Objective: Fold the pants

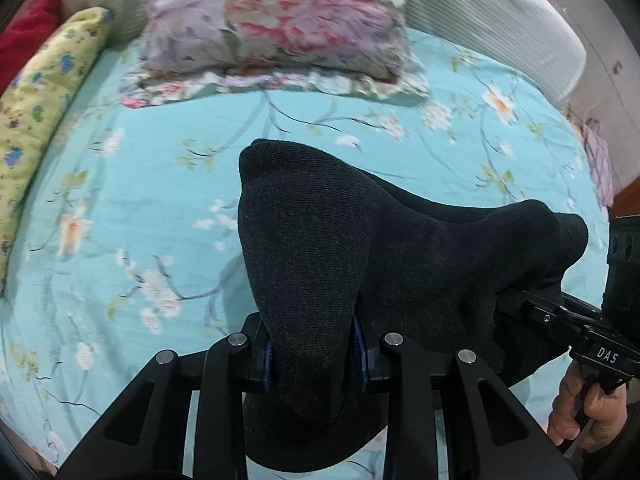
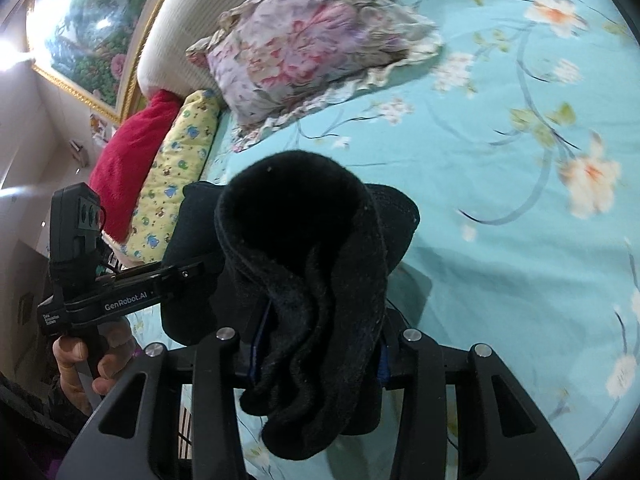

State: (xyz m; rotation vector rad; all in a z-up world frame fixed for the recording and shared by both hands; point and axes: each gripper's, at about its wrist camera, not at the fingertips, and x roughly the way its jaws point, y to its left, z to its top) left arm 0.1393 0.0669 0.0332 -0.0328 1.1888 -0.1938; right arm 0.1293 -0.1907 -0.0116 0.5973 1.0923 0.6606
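The black pants (image 1: 360, 248) hang lifted above the bed between both grippers. My left gripper (image 1: 316, 356) is shut on a bunched fold of the pants, which bulge up over its fingers and hide the tips. The cloth stretches right to the right gripper (image 1: 532, 304), seen at the right edge. In the right wrist view my right gripper (image 2: 320, 356) is shut on a thick fleecy wad of the pants (image 2: 304, 264). The left gripper (image 2: 176, 276) shows at the left, clamped on the same cloth.
A turquoise floral bed sheet (image 1: 160, 184) lies below. A floral pillow (image 1: 272, 20) sits at the headboard, also in the right wrist view (image 2: 304, 52). A yellow patterned roll (image 1: 44, 92) and a red blanket (image 2: 132, 152) lie along the bed's side. A framed picture (image 2: 92, 28) hangs behind.
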